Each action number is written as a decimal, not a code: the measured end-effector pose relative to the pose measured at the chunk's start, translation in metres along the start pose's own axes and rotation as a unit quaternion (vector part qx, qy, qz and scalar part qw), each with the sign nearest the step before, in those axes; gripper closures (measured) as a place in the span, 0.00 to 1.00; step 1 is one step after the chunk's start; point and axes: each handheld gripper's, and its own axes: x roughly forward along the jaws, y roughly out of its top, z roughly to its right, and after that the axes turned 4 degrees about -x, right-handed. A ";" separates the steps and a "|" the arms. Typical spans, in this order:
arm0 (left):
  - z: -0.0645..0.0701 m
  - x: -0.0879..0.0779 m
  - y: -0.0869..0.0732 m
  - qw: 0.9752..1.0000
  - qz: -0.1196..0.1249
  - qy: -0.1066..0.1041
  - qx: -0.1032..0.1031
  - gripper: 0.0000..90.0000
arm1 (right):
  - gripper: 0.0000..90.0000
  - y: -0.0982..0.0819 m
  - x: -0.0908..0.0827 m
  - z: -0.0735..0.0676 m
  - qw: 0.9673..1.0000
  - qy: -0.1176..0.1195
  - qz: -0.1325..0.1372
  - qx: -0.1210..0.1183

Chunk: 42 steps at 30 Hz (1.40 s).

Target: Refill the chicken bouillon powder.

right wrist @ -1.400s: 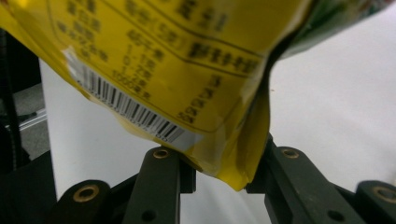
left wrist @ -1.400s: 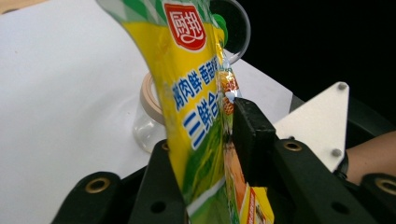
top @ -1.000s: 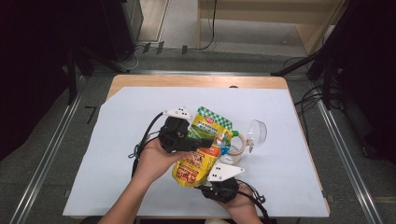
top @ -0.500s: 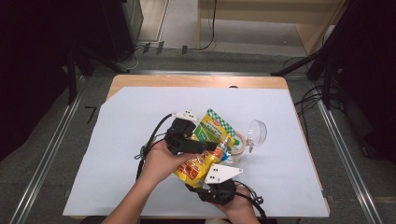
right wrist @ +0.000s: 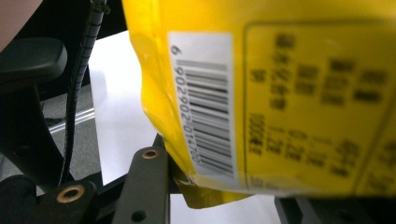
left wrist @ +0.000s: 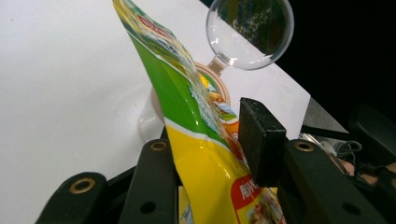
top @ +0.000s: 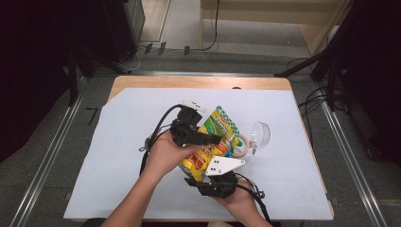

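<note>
Item: glossy yellow-and-green plastic snack bag [top: 210,146], lifted over the table's middle, near its right edge. My left gripper [top: 213,139] clamps its side; my right gripper [top: 201,172], jaws just easing, pinches its bottom seam, stretching it taut.

On my desk [top: 142,80], white paper [top: 123,142] covers most of the top. A clear round glass [top: 260,134] lies on its side, touching a tape roll [top: 243,144] beside it.
</note>
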 end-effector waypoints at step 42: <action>0.004 -0.006 0.006 0.999 0.010 -0.037 -0.017 0.71 | 0.73 0.010 0.004 0.002 1.000 0.011 0.009 -0.002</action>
